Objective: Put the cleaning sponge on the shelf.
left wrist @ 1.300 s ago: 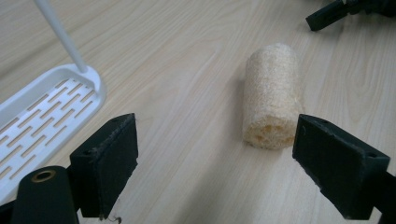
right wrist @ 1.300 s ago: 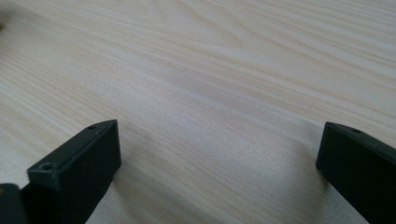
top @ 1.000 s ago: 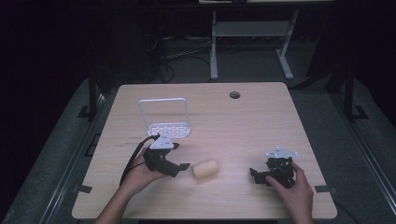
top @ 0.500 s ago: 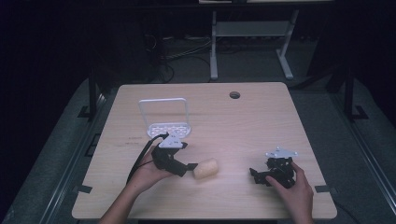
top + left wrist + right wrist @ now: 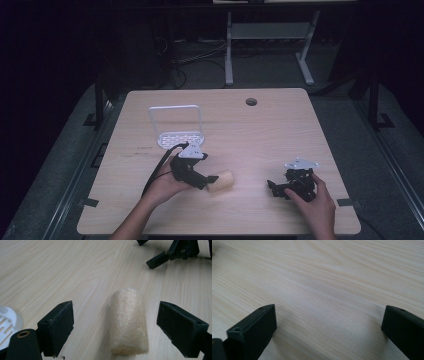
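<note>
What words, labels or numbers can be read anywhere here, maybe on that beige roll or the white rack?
None: no readable text in any view.
The loofah roll is plain fibre, the white rack bare, and the left tool and right tool carry no legible marks.

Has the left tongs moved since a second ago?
Yes. The left tongs has advanced rightward, away from the white rack, and now straddles the loofah piece, open.

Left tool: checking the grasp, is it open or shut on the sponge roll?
Open. Left tool jaws stand apart, gaps either side of the sponge roll.
</note>
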Available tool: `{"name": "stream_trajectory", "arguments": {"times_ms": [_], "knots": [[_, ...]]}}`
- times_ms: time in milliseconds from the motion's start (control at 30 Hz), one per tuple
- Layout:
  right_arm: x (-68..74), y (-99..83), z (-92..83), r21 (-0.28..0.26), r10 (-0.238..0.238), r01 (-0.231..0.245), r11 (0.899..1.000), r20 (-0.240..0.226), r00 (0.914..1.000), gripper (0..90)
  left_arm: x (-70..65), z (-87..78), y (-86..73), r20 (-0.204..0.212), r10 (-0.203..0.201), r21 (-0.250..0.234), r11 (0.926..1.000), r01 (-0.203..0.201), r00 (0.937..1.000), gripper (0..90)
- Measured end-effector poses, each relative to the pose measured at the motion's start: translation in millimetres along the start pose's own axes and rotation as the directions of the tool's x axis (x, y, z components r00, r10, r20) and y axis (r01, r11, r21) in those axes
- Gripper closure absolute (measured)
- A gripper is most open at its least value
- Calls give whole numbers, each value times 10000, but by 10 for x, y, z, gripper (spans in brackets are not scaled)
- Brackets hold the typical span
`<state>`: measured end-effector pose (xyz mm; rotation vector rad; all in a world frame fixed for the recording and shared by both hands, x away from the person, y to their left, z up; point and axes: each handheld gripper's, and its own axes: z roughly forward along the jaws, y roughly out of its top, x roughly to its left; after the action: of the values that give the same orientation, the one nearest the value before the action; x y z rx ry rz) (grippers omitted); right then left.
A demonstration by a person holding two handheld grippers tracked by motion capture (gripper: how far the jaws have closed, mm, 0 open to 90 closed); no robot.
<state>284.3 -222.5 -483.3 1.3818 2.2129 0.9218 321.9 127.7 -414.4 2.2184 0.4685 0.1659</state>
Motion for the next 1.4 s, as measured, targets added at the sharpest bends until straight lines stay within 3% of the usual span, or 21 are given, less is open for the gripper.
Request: {"name": "stream_trajectory", "arguments": {"times_ms": [333,667,900,1033,1200,1233,1400], "knots": [[1,0,0,-5,7,-7,10000,-1,10000,0,-54,100,39,236,170,52,9998,-171,9996,138],[1,0,0,-4,7,-7,10000,-2,10000,0,-90,219,33,456,285,543,9980,-309,9986,141],[1,0,0,-2,5,-5,10000,-1,10000,0,-146,335,35,606,594,1149,9912,-661,9964,143],[1,0,0,-3,7,-7,10000,-1,10000,0,-155,378,35,641,926,1623,9815,-1019,9936,143],[1,0,0,-2,6,-6,10000,-2,10000,0,-178,432,27,611,836,1764,9799,-932,9946,143],[1,0,0,-2,5,-5,10000,-1,10000,0,-174,449,24,589,1024,1974,9739,-1121,9930,144],[1,0,0,1,3,-3,10000,0,10000,0,-180,496,13,513,1077,2143,9698,-1163,9929,157]]}}
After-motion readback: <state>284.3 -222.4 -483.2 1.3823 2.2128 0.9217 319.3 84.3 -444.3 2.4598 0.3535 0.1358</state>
